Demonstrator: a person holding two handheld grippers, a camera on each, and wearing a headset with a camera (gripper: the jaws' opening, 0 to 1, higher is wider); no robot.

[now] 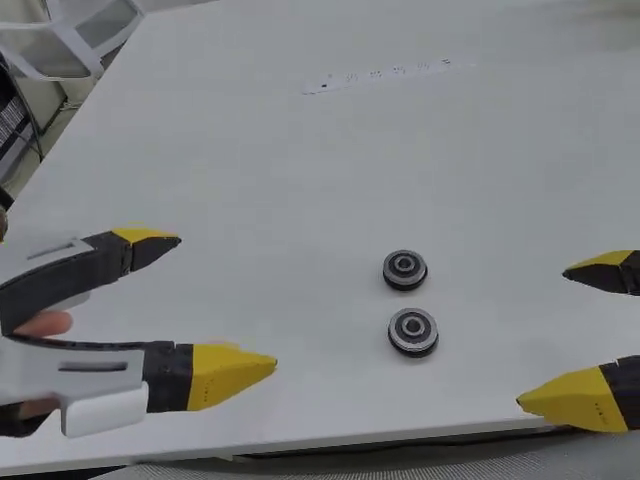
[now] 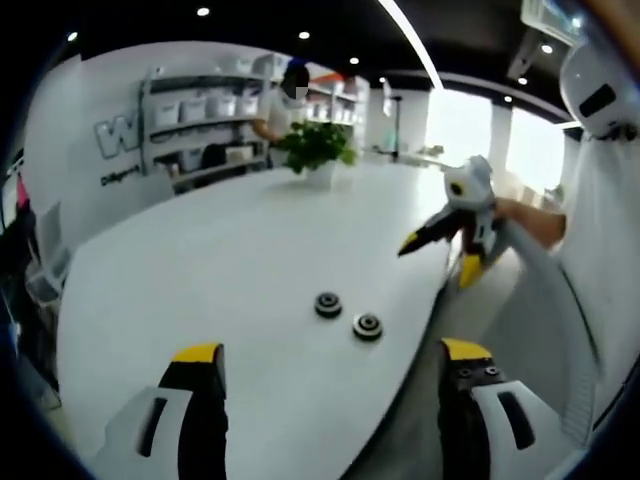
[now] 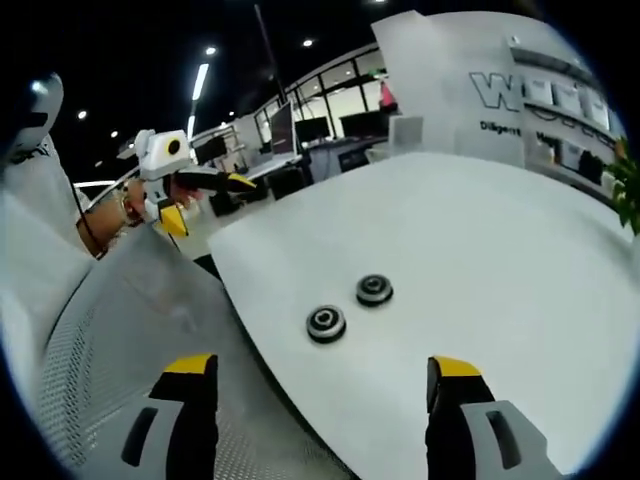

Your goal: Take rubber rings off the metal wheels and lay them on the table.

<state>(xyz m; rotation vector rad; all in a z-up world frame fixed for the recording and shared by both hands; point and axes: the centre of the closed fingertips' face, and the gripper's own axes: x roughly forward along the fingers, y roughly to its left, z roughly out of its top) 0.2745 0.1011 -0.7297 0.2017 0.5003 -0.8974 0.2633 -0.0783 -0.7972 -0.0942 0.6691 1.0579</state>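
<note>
Two small metal wheels with dark rubber rings lie flat on the white table (image 1: 300, 150), side by side near its front edge. The far wheel (image 1: 404, 270) (image 2: 328, 305) (image 3: 374, 289) and the near wheel (image 1: 413, 331) (image 2: 367, 326) (image 3: 326, 323) sit a short gap apart. My left gripper (image 1: 215, 305) (image 2: 330, 352) (image 3: 215, 205) hovers open to the wheels' left, holding nothing. To their right, my right gripper (image 1: 550, 335) (image 3: 320, 365) (image 2: 437, 262) is also open, with nothing between its yellow-tipped fingers. Both stand well away from the wheels.
The table's front edge (image 1: 400, 435) runs just below the wheels, with a grey mesh seat (image 3: 130, 330) beyond it. A potted plant (image 2: 315, 148) stands at the table's far end. White frames (image 1: 70, 40) sit past the back left corner.
</note>
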